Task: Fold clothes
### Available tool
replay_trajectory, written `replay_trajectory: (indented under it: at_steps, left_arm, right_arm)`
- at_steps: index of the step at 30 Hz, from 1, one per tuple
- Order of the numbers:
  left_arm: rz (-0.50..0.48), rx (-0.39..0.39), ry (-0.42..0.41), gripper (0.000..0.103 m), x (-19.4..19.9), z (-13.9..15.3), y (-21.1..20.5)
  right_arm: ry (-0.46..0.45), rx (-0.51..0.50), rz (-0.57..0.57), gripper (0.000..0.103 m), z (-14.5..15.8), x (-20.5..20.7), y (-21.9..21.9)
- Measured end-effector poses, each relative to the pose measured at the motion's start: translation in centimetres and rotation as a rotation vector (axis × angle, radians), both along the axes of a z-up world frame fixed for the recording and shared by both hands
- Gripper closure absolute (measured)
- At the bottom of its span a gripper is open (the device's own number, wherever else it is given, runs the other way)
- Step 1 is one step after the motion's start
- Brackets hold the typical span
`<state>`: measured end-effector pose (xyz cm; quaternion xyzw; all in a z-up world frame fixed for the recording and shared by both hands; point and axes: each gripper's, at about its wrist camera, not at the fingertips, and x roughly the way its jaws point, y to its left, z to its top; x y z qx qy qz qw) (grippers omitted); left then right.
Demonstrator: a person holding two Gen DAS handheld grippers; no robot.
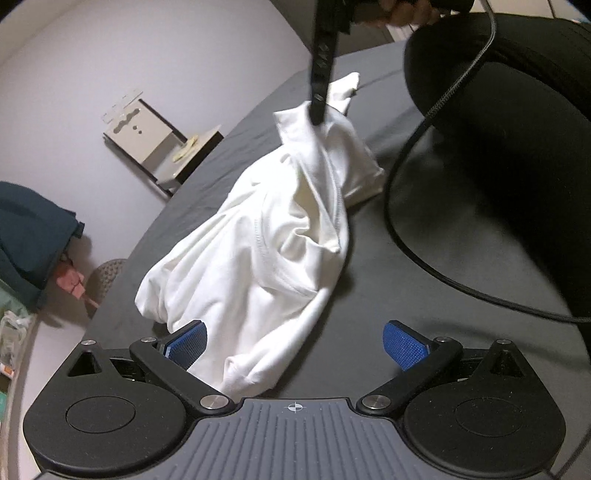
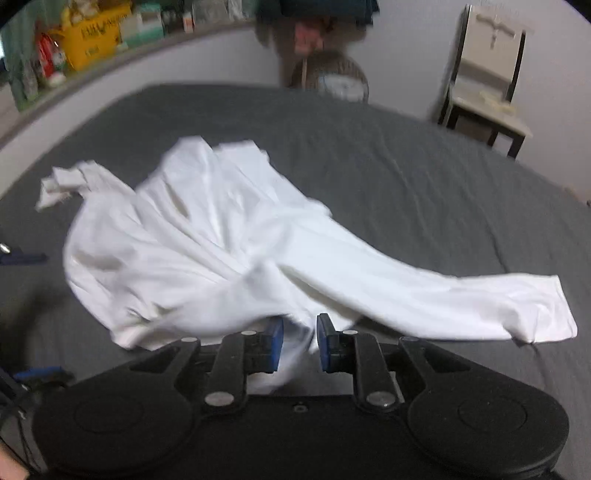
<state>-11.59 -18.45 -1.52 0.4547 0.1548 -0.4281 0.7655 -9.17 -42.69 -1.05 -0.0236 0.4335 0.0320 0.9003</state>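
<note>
A crumpled white long-sleeved shirt [image 1: 258,251] lies on the grey bed sheet [image 1: 424,295]. My left gripper [image 1: 295,347] hovers low at the shirt's near end, open wide, its left pad [image 1: 186,347] against the cloth and nothing gripped. At the far end, my right gripper [image 1: 317,110] points down into a raised peak of the shirt. In the right wrist view the shirt [image 2: 207,236] spreads out with one sleeve [image 2: 480,306] stretched to the right. There, the right gripper [image 2: 300,341] has its jaws slightly apart with a fold of white cloth between them.
A black cable [image 1: 399,206] loops over the sheet beside a large black rounded shape [image 1: 517,129]. A hand [image 1: 406,14] holds the right gripper. A white chair [image 2: 487,81] and a woven basket [image 2: 332,79] stand past the bed. A cluttered shelf [image 2: 92,40] runs along the wall.
</note>
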Motion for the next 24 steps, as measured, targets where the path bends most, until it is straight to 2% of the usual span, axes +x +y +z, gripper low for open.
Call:
replay_trajectory:
  at_steps: [2,3,7,10,13,15,19,22,24]
  left_arm:
    - [-0.007,0.001,0.01,0.001,-0.6,-0.3,0.7]
    - [-0.009,0.001,0.013,0.001,-0.8,-0.5,0.7]
    - [-0.019,-0.002,0.018,0.001,-1.5,-0.8,1.2]
    - [-0.021,-0.012,0.016,0.001,-1.6,-1.0,1.6]
    - [-0.013,-0.018,0.006,0.001,-1.5,-0.8,1.8]
    - [0.0,-0.019,0.004,0.001,-1.4,-0.9,2.0]
    - [0.011,-0.011,-0.012,0.001,-1.3,-1.1,2.4]
    - [0.008,-0.002,-0.041,0.001,-0.6,-1.5,2.1]
    - [-0.003,0.005,-0.074,0.001,-0.5,-1.7,1.8]
  right_arm:
    - [-0.089,0.002,0.008,0.058,1.3,-2.2,1.8]
    - [-0.1,0.028,0.026,0.056,1.4,-2.8,2.7]
    - [-0.135,0.134,0.1,0.056,1.6,-5.0,6.3]
    - [-0.027,0.218,0.153,0.059,-1.0,-3.2,8.0]
    - [0.026,0.233,0.146,0.06,-3.1,-1.0,9.2]
    - [0.06,0.224,0.13,0.066,-4.4,0.4,10.0]
    - [0.096,0.314,0.128,0.101,-5.4,1.9,10.0]
    - [0.068,0.388,0.146,0.101,-4.3,1.0,9.0]
    - [0.047,0.524,0.142,0.101,-2.9,-0.1,7.0]
